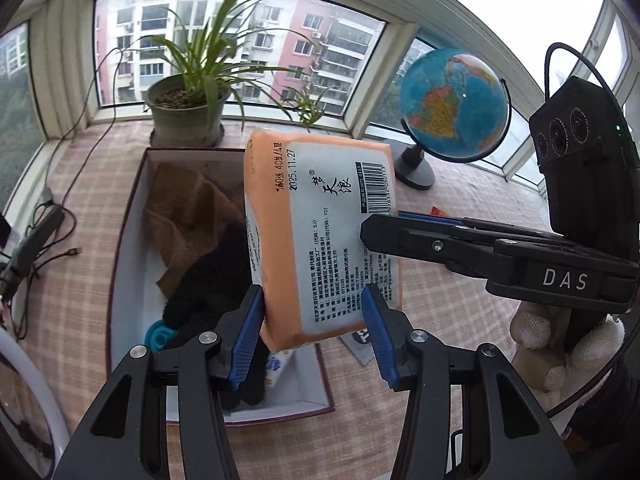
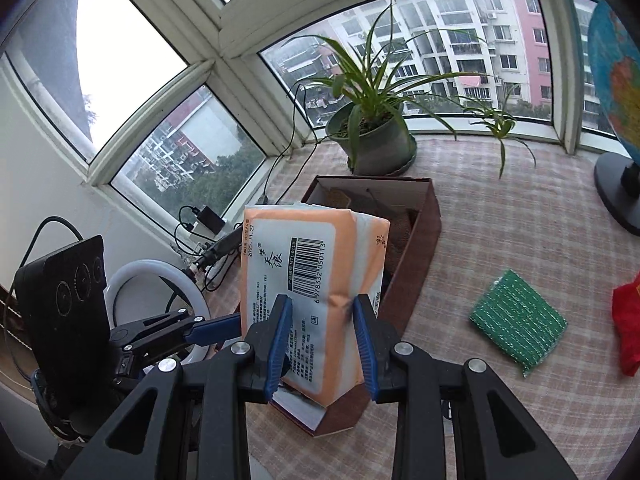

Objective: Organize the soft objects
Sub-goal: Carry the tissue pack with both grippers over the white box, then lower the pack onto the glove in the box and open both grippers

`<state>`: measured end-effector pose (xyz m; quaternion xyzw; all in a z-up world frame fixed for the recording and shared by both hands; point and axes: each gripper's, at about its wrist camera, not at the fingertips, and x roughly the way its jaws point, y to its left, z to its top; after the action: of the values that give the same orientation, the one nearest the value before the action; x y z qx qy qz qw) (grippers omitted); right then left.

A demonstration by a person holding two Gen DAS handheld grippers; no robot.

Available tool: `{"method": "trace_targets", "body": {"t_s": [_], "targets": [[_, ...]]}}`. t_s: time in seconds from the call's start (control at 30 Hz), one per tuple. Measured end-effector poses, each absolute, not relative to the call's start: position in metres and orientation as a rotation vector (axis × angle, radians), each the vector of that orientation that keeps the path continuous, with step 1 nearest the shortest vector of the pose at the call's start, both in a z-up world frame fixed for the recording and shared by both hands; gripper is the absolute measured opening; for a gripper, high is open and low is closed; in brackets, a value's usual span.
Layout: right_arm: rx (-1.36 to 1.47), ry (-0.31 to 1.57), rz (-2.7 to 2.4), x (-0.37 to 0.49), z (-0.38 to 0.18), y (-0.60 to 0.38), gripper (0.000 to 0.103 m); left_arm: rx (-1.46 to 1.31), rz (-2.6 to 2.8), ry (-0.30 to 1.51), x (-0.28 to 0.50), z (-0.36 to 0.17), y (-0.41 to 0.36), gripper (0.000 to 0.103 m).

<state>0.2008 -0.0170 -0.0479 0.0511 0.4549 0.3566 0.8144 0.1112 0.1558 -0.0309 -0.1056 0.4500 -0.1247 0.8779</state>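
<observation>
Your left gripper point(image 1: 314, 322) and right gripper point(image 2: 322, 330) both clamp the tissue pack point(image 1: 320, 236), carried in the air over the open box point(image 1: 132, 240). The box holds a brown cloth point(image 1: 188, 216) and black glove point(image 1: 212, 280).

Daylit bay windows point(image 1: 240, 44) above checked tablecloth point(image 2: 520, 220)

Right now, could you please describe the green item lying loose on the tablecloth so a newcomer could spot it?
Start at the brown open box below the potted plant. To its right, flat on the checked tablecloth, lies the green scouring pad. It is square, woven with pale stripes, unlike the red cloth beside it.
</observation>
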Motion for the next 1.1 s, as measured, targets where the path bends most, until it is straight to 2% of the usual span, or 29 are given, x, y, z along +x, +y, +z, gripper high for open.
{"method": "trace_targets", "body": {"t_s": [0.4, 0.73, 0.83, 0.9, 0.97, 1.1], "targets": [[0.049, 1.013, 0.752, 0.217, -0.072, 0.055, 0.029, -0.298, -0.189, 0.984, 0.129, -0.064, 0.218, 0.048], [0.021, 1.049, 0.722, 0.228, -0.091, 0.076, 0.029, -0.304, -0.149, 1.007, 0.138, -0.080, 0.232, 0.048], [0.016, 1.061, 0.715, 0.231, -0.095, 0.080, 0.031, -0.295, -0.130, 1.007, 0.141, -0.080, 0.234, 0.048], [0.024, 1.069, 0.717, 0.232, -0.096, 0.081, 0.039, -0.293, -0.118, 1.009, 0.142, -0.081, 0.235, 0.051], [0.021, 1.059, 0.711, 0.232, -0.094, 0.081, 0.043, -0.291, -0.116, 1.014, 0.143, -0.081, 0.235, 0.052], [-0.003, 1.040, 0.706, 0.230, -0.090, 0.082, 0.043, -0.273, -0.111, 1.015, 0.141, -0.082, 0.232, 0.053]]}}
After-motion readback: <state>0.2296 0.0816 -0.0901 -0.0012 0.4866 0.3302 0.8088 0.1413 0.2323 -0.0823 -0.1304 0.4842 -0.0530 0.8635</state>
